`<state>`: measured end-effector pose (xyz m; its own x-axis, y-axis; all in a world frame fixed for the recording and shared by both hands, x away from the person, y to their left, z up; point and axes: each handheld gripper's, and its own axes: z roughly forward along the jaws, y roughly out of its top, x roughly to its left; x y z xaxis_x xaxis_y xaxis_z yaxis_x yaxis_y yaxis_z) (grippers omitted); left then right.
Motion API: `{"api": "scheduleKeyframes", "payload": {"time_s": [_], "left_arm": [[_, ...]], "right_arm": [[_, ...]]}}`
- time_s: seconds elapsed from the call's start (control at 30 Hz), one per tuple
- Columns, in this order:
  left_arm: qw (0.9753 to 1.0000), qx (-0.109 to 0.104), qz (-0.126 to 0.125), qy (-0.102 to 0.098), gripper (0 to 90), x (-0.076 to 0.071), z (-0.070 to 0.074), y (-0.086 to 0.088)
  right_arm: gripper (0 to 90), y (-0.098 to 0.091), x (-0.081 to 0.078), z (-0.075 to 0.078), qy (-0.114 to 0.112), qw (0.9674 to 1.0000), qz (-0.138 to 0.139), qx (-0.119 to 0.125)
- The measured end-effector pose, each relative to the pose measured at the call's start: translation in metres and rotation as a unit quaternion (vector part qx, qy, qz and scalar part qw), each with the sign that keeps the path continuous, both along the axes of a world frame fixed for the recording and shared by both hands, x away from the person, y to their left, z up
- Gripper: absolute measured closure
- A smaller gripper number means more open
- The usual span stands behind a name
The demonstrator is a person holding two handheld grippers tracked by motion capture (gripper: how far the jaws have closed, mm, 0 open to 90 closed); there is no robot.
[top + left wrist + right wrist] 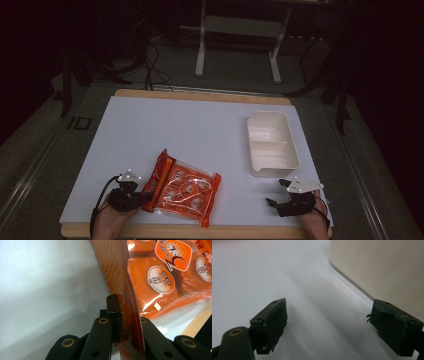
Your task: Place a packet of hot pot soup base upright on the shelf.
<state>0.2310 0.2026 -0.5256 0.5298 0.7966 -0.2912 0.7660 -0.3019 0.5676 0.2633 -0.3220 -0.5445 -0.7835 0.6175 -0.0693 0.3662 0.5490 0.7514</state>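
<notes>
a white bench point(165, 125) with a pale wooden edge fills the middle of the high view, set in a dark room. on its near left part lies an orange snack bag point(182, 187), flat and glossy, with round printed pictures and a clear window on its face. the bag sits at a slant, its long left seam raised slightly off the surface.

the left claw point(140, 196) comes in from the bottom left corner, held in a hand point(107, 225) with a cable looping beside it. in the left gripper view its two black jaws are drawn narrow and pinch the seam of the snack bag point(130, 315) between them; the thin orange film stands upright in the grip and curves away toward the top of that view. a strip of the wooden bench edge point(200, 323) shows at the lower right there.

the right claw point(277, 192) rests near the bottom right of the bench, well apart from the bag, with a grey three-cornered plate on top. in the right gripper view its jaws stand wide apart with nothing between them, hovering just over the white surface.

a cream plastic tray point(272, 145) with two compartments sits on the right side of the bench, just beyond the right claw. its pale outer wall point(382, 270) looms close at the upper right of the right gripper view.
</notes>
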Motion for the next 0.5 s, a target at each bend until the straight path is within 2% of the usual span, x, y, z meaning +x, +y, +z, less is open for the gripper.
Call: {"api": "scheduleKeyframes", "payload": {"time_s": [0.1,0.23,0.47,0.5], "left_arm": [[1.0000,-0.004,-0.003,-0.007,90.0,0.003,0.009,0.000],[0.9996,0.011,-0.007,-0.025,90.0,0.008,0.023,-0.004],[0.9981,0.004,-0.019,-0.058,90.0,0.024,0.062,-0.007],[0.9981,0.004,-0.019,-0.058,90.0,0.024,0.062,-0.007]], "right_arm": [[13.9,0.000,0.000,0.000,0.001,1.0000,0.000,0.000],[13.9,0.000,0.000,0.000,0.002,1.0000,-0.001,0.000],[13.9,0.000,0.000,0.000,0.003,1.0000,-0.001,0.002],[13.9,0.000,0.000,0.000,0.003,1.0000,-0.001,0.002]]}}
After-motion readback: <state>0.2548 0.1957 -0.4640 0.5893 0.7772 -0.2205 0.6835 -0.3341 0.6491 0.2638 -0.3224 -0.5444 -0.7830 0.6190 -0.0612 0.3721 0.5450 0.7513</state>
